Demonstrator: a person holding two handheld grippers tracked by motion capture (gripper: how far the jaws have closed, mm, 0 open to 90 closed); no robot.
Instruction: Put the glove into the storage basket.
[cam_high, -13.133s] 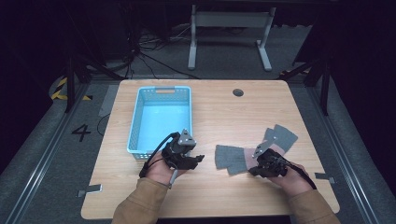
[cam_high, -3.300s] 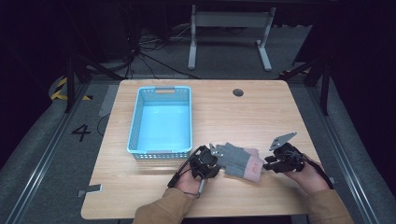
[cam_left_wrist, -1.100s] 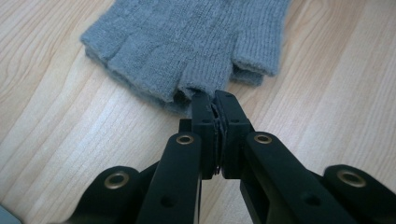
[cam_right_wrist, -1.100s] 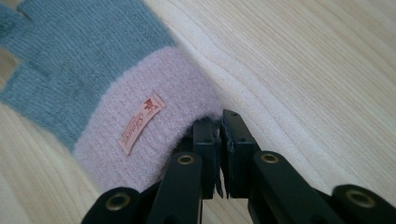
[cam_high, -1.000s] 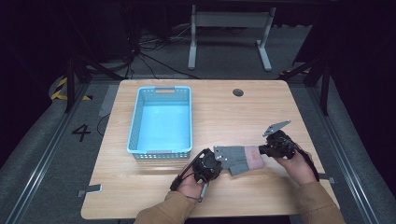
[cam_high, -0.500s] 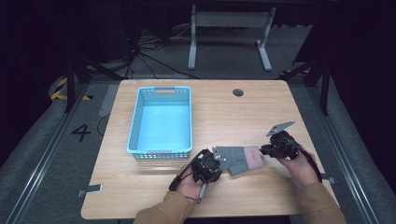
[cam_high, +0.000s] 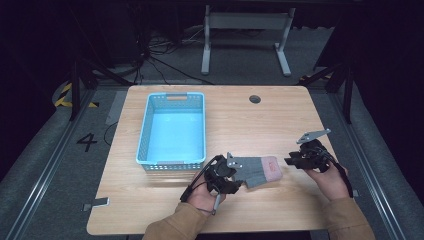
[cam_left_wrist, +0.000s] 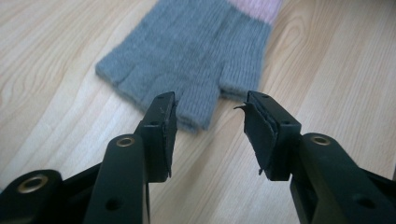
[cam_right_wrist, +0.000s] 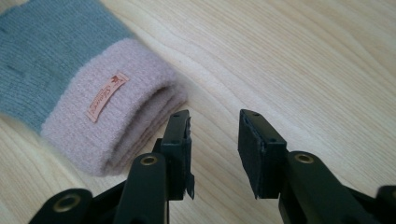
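Observation:
A grey knitted glove (cam_high: 256, 170) with a pink cuff (cam_high: 272, 168) lies flat on the wooden table (cam_high: 250, 120), in front of the basket's right corner. My left gripper (cam_high: 231, 181) stands open at the glove's finger end; in the left gripper view the glove's fingers (cam_left_wrist: 196, 70) lie just beyond my open left gripper (cam_left_wrist: 210, 116). My right gripper (cam_high: 291, 162) is open just right of the cuff. In the right gripper view the pink cuff (cam_right_wrist: 112, 112), with a small label (cam_right_wrist: 106, 95), sits to the left of my open right gripper (cam_right_wrist: 214, 130), apart from it.
A light blue plastic basket (cam_high: 148, 125) stands on the table's left half, with nothing visible inside it. A round cable hole (cam_high: 255, 99) is near the table's far edge. Bare wood stretches behind the glove and along the right side.
Earlier there were loose grey gloves spread on the table; now they lie stacked between the grippers. Over the last second the right gripper shifted slightly, staying near the cuff; the left gripper stayed put.

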